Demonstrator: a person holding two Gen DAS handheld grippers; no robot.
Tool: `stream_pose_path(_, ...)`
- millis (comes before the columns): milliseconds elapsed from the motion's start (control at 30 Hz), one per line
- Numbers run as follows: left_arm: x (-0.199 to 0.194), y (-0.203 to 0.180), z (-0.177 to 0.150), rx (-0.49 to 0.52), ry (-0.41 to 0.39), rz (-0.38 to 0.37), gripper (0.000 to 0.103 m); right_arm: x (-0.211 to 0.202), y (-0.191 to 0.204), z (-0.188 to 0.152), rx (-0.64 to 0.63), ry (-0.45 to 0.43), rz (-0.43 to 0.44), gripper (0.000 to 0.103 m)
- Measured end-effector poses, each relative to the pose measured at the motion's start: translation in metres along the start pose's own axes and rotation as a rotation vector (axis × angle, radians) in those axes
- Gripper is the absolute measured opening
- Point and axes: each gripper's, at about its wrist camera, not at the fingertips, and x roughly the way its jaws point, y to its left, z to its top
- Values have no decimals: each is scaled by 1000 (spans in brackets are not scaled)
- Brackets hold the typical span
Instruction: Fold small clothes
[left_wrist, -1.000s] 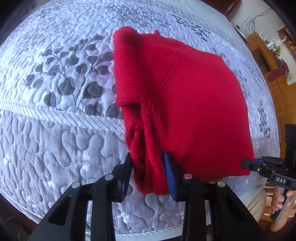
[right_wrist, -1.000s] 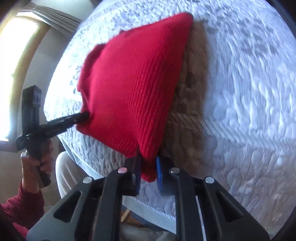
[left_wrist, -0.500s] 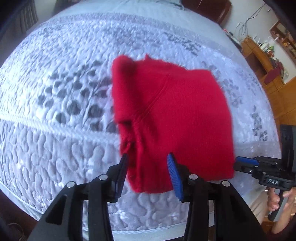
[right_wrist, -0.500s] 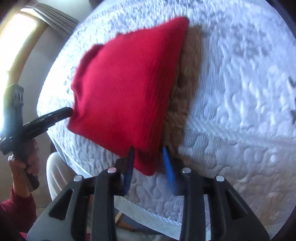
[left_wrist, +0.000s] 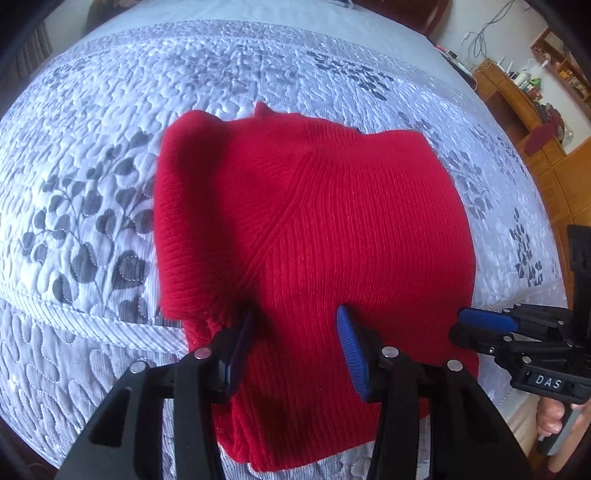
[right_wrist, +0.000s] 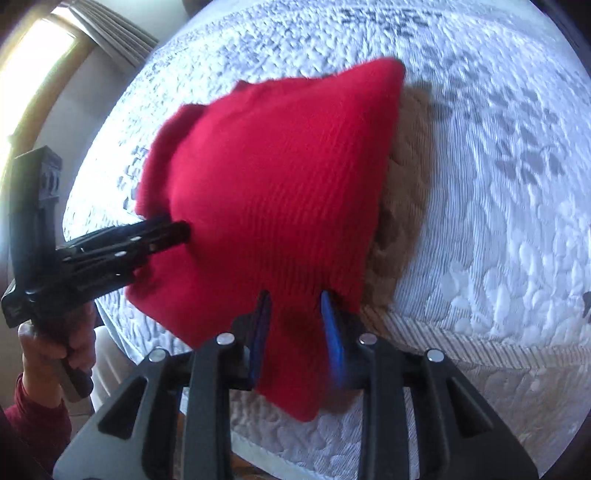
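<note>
A red knit garment (left_wrist: 332, 236) lies folded on the quilted bed (left_wrist: 92, 129), near its front edge. My left gripper (left_wrist: 295, 347) is open, its jaws straddling the garment's near left part without pinching it. My right gripper (right_wrist: 295, 332) is open too, jaws either side of the garment's (right_wrist: 273, 192) near right corner. The right gripper also shows in the left wrist view (left_wrist: 487, 325) at the garment's right edge. The left gripper shows in the right wrist view (right_wrist: 173, 232) at the garment's left edge.
The grey-white leaf-patterned quilt (right_wrist: 498, 184) spreads all around the garment. The bed's front edge (left_wrist: 55, 406) runs just below the grippers. Wooden furniture (left_wrist: 546, 129) stands at the far right. A bright window (right_wrist: 29, 62) is at the left.
Both grippers have opened and let go of the red garment. It has dropped flat onto the quilt. Both grippers have moved in over its near edge.
</note>
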Motion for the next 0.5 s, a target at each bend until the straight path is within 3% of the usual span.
stream_pose_path(133, -9, -3, -3, -4, -20, 19, 48, -5, -5, 1, 16, -7, 19, 19)
stream_pose_path(267, -26, -10, -13, -5, -65, 41, 52, -20, -6, -3, 27, -33, 46, 32)
stream_pose_path(500, -45, -12, -27, 10, -120, 118, 57, -25, -4, -19, 31, -31, 46, 33)
